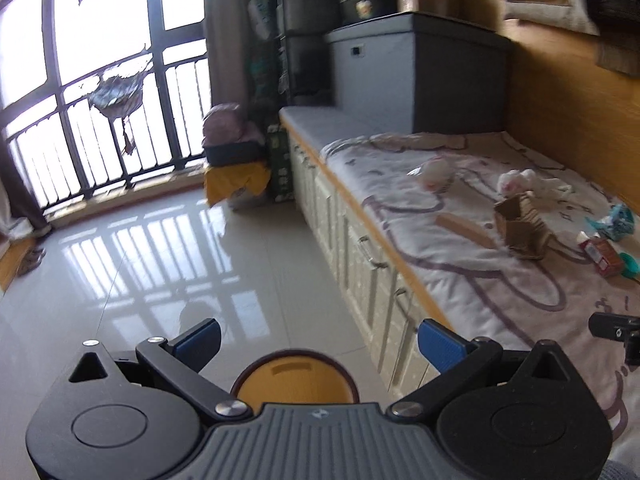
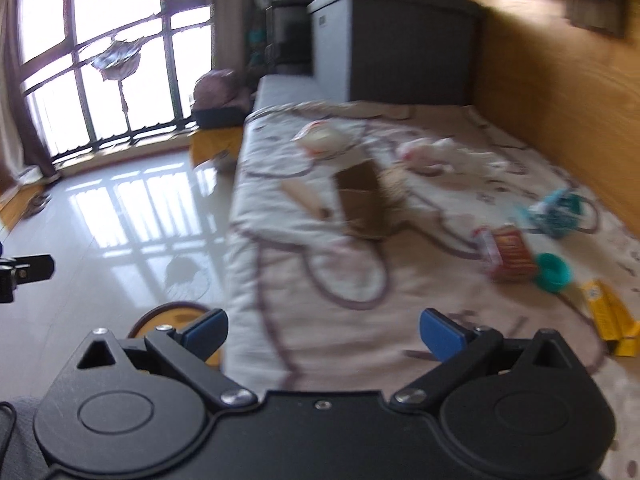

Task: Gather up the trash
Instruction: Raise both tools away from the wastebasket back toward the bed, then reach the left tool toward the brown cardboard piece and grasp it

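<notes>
Trash lies on a patterned bedspread: a brown cardboard box, crumpled white tissues, a white cup, a red carton, a teal lid, a teal wrapper and a yellow box. A round yellow bin stands on the floor by the bed. My left gripper is open and empty above the bin. My right gripper is open and empty over the bed's near edge.
Glossy tiled floor spreads left toward a barred window. White drawers run along the bed's side. A grey storage chest and boxes stand at the bed's far end. A wooden wall bounds the right.
</notes>
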A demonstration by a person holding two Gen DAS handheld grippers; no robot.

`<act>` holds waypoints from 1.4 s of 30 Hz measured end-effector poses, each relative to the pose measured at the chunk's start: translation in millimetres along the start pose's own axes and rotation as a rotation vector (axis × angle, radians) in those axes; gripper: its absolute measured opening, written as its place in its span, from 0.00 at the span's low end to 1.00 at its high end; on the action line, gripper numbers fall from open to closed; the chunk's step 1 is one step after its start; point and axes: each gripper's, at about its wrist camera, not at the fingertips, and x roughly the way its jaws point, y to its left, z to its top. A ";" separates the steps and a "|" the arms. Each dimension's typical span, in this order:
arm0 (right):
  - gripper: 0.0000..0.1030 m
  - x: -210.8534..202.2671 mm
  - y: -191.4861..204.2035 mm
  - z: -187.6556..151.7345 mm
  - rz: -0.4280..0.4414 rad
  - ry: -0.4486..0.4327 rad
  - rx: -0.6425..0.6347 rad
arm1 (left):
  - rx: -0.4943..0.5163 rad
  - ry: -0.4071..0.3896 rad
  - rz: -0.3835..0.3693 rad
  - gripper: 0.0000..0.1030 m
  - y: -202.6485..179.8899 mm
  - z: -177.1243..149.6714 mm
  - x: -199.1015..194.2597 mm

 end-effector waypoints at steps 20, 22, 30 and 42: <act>1.00 -26.8 -194.6 -46.0 -0.379 -0.129 0.231 | 0.066 -0.042 -0.309 1.00 -131.0 51.3 71.8; 1.00 -24.7 -214.4 -50.2 -0.392 -0.130 0.265 | 0.080 -0.037 -0.335 1.00 -145.4 51.8 80.3; 1.00 -6.3 -268.5 -69.6 -0.430 -0.087 0.331 | 0.148 -0.025 -0.377 1.00 -190.3 48.3 111.3; 1.00 31.3 -308.3 -57.1 -0.253 -0.090 0.397 | 0.199 -0.003 -0.370 1.00 -226.1 51.1 153.3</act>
